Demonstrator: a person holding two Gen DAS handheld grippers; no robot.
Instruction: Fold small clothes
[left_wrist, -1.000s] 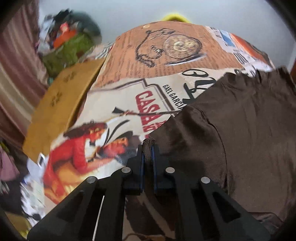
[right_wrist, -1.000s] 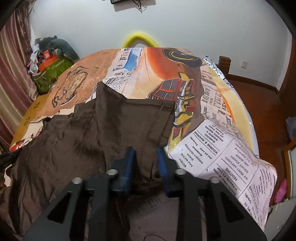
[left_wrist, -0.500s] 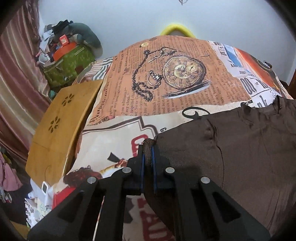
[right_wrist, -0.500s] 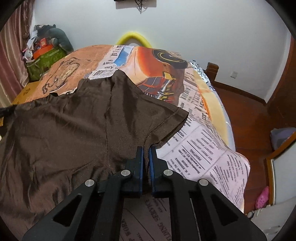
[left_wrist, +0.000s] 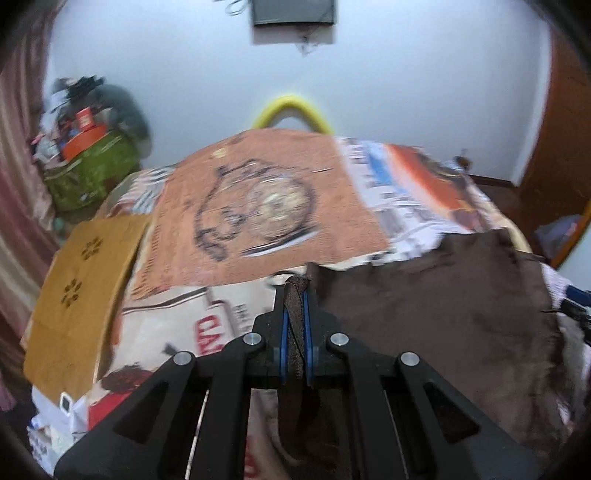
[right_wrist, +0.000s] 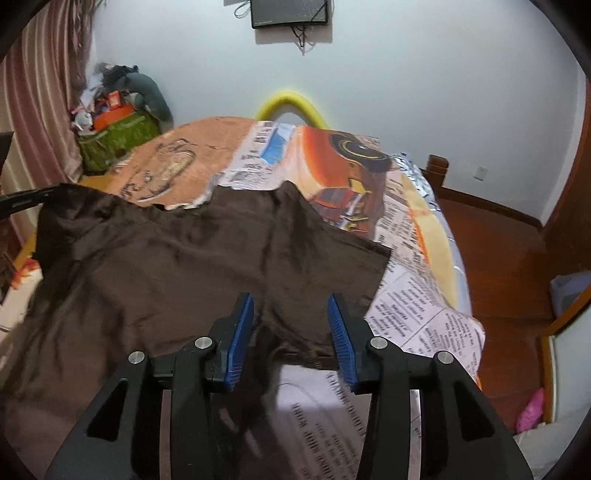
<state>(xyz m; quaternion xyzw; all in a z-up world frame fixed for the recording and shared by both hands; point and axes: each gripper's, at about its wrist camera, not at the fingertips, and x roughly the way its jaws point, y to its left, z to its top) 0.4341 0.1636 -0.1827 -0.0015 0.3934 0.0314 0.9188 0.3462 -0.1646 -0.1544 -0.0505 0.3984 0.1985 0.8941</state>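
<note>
Brown shirt (right_wrist: 192, 266) is spread across the near half of the bed (right_wrist: 424, 236), reaching its right edge. Left gripper (left_wrist: 295, 291) fingers clamped on a bunched corner of the shirt, lifted off the bed. Right gripper (right_wrist: 291, 314) fingers opening; shirt hem lies between them, pads not pressing it.
</note>
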